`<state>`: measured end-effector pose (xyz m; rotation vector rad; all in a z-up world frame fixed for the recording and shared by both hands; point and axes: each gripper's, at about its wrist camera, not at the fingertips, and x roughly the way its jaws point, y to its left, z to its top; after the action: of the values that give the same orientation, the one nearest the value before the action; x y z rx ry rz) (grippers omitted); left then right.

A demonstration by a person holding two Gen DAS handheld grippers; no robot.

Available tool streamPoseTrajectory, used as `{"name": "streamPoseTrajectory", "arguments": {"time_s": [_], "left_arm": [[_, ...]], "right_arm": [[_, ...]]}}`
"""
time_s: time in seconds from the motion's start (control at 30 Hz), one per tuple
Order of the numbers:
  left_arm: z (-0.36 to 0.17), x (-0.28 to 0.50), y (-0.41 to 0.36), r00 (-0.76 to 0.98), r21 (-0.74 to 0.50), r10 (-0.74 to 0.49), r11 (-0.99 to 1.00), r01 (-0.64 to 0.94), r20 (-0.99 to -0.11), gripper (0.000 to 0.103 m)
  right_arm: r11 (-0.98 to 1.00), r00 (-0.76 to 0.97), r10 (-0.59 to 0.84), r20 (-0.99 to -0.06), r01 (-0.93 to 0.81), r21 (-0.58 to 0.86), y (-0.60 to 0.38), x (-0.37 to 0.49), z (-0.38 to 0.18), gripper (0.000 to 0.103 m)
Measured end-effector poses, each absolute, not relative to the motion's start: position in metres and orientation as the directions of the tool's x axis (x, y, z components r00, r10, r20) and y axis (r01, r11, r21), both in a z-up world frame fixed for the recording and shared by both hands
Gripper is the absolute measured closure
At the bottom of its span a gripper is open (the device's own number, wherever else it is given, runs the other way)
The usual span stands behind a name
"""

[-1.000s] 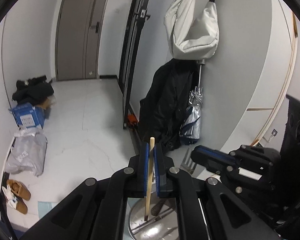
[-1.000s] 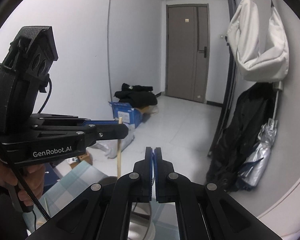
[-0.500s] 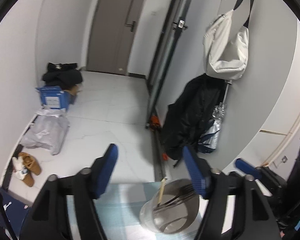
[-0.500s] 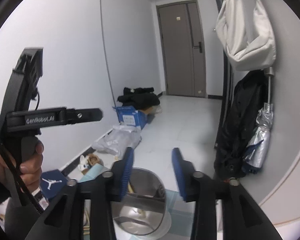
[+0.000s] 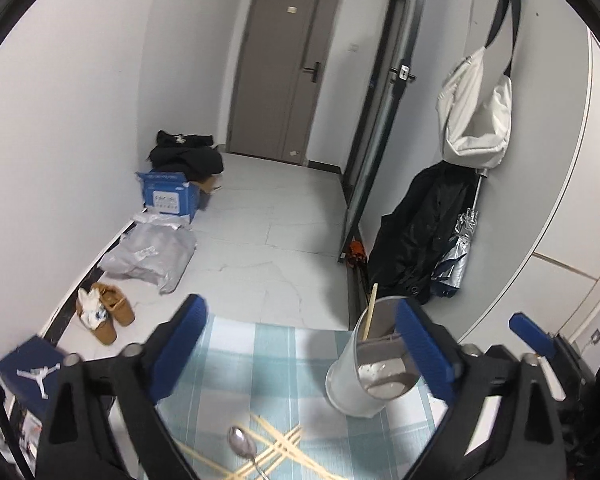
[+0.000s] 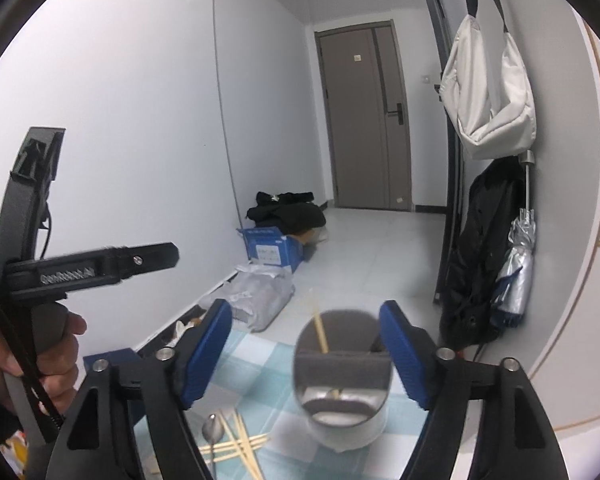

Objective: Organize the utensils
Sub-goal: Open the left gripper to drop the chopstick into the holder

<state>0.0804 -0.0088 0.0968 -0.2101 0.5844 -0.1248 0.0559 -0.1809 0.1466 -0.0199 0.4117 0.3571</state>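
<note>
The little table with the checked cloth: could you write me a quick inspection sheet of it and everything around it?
Surface: blue-and-white checked tablecloth.
Job's things: shiny metal cylindrical holder with one wooden chopstick leaning inside; loose pale wooden chopsticks crossed beside a metal spoon.
Clutter: nothing seen on the cloth.
Grippers: left gripper and right gripper both opening, nothing between the jaws.
Cables: black cord by the left hand.
Surroundings: grey door, blue cardboard box, brown shoes, white hanging bag.

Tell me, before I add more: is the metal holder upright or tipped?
Upright: the metal holder stands on the checked cloth, one chopstick leaning inside.
</note>
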Motion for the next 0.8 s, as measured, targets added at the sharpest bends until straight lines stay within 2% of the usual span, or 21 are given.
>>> {"name": "streamPoseTrajectory", "arguments": {"time_s": [0.17, 0.23, 0.57, 0.8], "left_arm": [[0.085, 0.061, -0.003, 0.846, -0.209, -0.131, 0.978, 0.023, -0.516, 0.006], [0.078, 0.054, 0.000, 0.848, -0.210, -0.116, 0.978, 0.006, -0.517, 0.002], [0.038, 0.038, 0.027, 0.834, -0.205, -0.053, 0.976, -0.073, -0.549, 0.001], [0.002, 0.032, 0.046, 0.806, -0.243, -0.044, 0.962, -0.125, -0.590, 0.001]], "right_arm": [[0.934, 0.852, 0.347, -0.391, -0.353, 0.059, -0.172, 0.036, 0.134, 0.019], [0.935, 0.856, 0.343, -0.386, -0.349, 0.055, -0.169, 0.028, 0.128, 0.016], [0.939, 0.843, 0.323, -0.430, -0.340, 0.039, -0.156, 0.013, 0.097, 0.014], [0.936, 0.803, 0.316, -0.506, -0.350, 0.029, -0.142, 0.019, 0.066, 0.014]]}}
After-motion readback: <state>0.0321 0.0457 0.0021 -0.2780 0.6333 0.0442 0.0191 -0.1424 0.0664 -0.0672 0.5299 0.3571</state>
